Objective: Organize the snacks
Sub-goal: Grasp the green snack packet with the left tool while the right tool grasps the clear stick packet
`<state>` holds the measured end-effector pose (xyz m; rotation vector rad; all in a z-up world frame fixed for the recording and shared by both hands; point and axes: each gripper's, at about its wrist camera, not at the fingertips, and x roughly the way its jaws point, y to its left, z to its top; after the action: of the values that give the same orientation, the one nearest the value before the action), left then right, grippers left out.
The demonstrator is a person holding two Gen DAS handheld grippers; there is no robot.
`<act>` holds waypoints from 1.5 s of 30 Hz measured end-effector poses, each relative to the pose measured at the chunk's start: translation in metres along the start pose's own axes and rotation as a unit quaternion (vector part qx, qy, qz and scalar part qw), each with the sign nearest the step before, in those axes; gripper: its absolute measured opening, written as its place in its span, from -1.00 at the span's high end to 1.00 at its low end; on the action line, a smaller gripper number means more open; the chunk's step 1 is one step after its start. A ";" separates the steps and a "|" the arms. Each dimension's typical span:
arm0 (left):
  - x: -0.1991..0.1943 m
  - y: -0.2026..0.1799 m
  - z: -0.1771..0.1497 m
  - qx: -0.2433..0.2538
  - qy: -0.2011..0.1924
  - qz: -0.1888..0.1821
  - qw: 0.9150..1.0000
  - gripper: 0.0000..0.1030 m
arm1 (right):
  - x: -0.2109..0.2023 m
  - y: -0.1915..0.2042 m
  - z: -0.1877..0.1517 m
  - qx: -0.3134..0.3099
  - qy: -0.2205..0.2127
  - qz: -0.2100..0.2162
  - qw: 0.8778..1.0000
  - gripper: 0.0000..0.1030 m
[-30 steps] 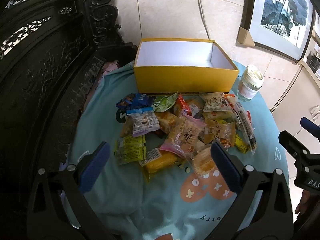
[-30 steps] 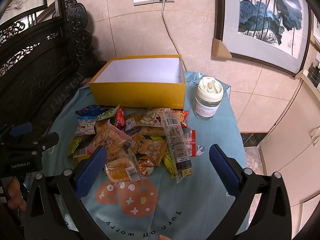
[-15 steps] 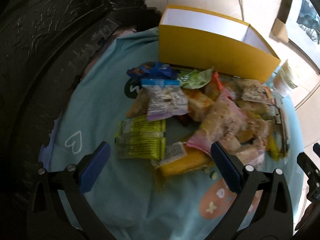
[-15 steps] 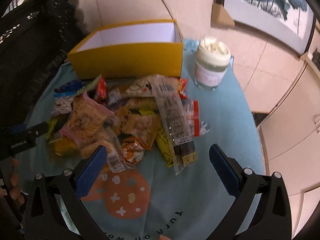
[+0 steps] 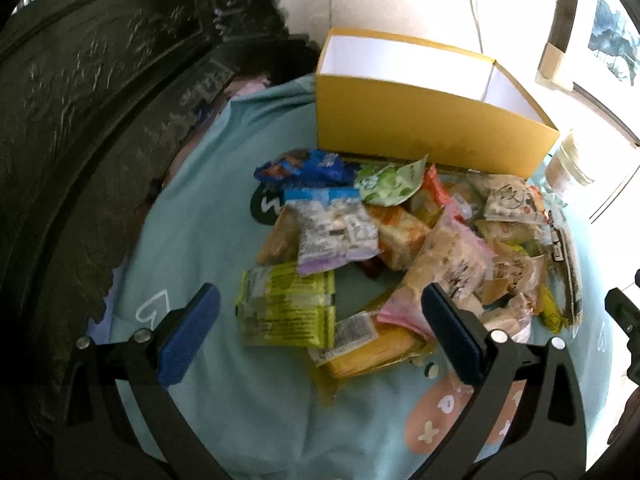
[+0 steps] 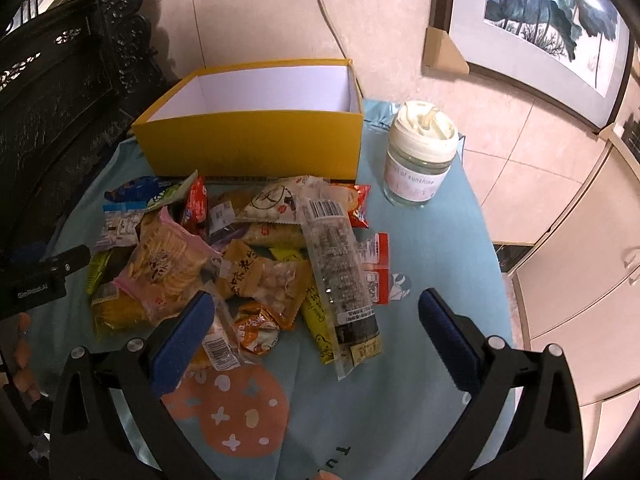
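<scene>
Clearly the left hand-held gripper, jaws spread, hovers nearest the green snack packet, which lies crosswise between its pads; the right hand-held gripper is spread too.

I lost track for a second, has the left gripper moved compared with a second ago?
Yes. The left gripper has moved forward and down toward the snack pile; the yellow box looms larger in its view.

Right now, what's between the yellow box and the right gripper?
The snack pile fills that stretch, from the yellow box down to the right gripper, whose fingers stand open. Right wrist view.
</scene>
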<state>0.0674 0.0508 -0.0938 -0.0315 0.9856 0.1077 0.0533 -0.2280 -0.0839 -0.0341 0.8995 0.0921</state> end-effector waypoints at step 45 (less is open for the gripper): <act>0.042 0.044 -0.033 -0.046 0.002 -0.056 0.997 0.65 | 0.044 -0.010 -0.008 -0.007 0.027 0.071 0.997 0.44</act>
<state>0.0580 0.0956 -0.1464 -0.1708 0.9805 0.0507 0.0754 -0.2354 -0.1238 0.0144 0.9557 0.2307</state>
